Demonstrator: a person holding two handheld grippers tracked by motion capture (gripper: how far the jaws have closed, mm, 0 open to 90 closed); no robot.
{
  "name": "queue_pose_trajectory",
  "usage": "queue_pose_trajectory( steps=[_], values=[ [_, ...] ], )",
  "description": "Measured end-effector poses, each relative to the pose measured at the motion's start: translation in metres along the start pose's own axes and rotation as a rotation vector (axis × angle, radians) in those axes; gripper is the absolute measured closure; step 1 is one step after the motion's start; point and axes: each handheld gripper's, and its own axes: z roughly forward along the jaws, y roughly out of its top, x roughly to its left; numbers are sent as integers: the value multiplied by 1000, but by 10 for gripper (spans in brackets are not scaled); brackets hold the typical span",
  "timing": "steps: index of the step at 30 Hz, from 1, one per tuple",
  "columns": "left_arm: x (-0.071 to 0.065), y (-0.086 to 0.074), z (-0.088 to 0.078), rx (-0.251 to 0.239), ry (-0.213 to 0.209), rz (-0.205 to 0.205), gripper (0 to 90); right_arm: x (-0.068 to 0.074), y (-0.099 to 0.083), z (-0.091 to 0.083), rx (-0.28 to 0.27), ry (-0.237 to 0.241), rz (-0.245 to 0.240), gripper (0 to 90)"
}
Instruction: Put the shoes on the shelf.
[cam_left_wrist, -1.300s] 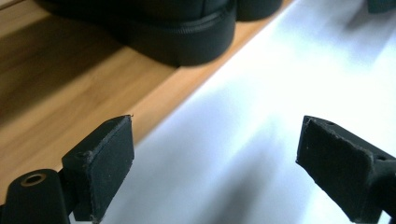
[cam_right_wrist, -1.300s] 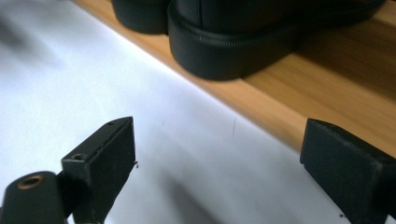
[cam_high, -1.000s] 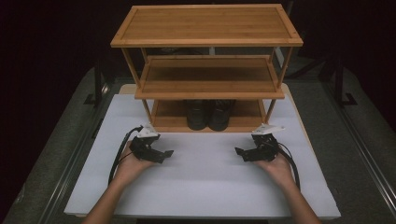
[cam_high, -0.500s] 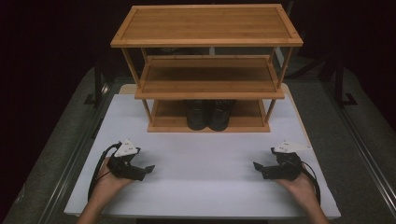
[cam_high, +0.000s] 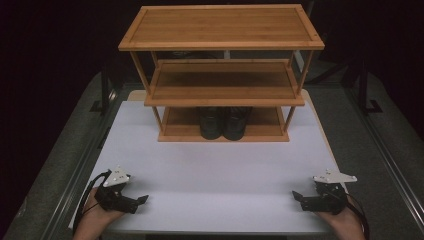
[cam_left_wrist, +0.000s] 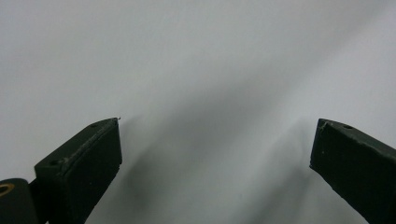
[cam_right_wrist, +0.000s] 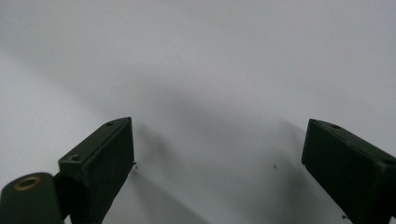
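White-topped table (cam_high: 220, 165), with a bamboo rack (cam_high: 222, 45) of three shelves at its far side. Black pair of shoes (cam_high: 224, 122) on the lowest shelf, side by side at the middle, toes toward the near side, upper parts hidden by the shelf above. Well apart from both grippers.

Left gripper (cam_high: 139, 202): sits low at the near left corner of the table, held in the left hand (cam_high: 95, 217), grey plate on top, cable looping off to the left. Points inward toward the middle of the table. Jaws wide, having just been opening, with nothing between them. Seen close in the left gripper view (cam_left_wrist: 217, 123): two black pads far apart over bare white surface and soft shadow.

Right gripper (cam_high: 298, 199): sits low at the near right corner, held in the right hand (cam_high: 345, 225), grey plate on top, cable curling to the right. Points inward too, facing the left one across a broad stretch of bare table. Jaws spread wide and empty in the right gripper view (cam_right_wrist: 219, 122), white surface under them with a few dark specks.

Cannot tell whether either gripper touches the tabletop.
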Motion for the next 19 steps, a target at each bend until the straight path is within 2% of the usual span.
queue_pose_trajectory(
  steps=[4, 6, 19],
  values=[
    [3, -8, -1, -11, 18, -9, 15, -4, -5, 1, 11, 7, 13, 81],
    [7, -11, 0, -23, -3, -28, 0, -5, -6, 1, 9, 10, 14, 80],
    [7, -11, 0, -25, -6, -36, 0, -4, -6, 1, 6, 8, 13, 80]
  ],
)
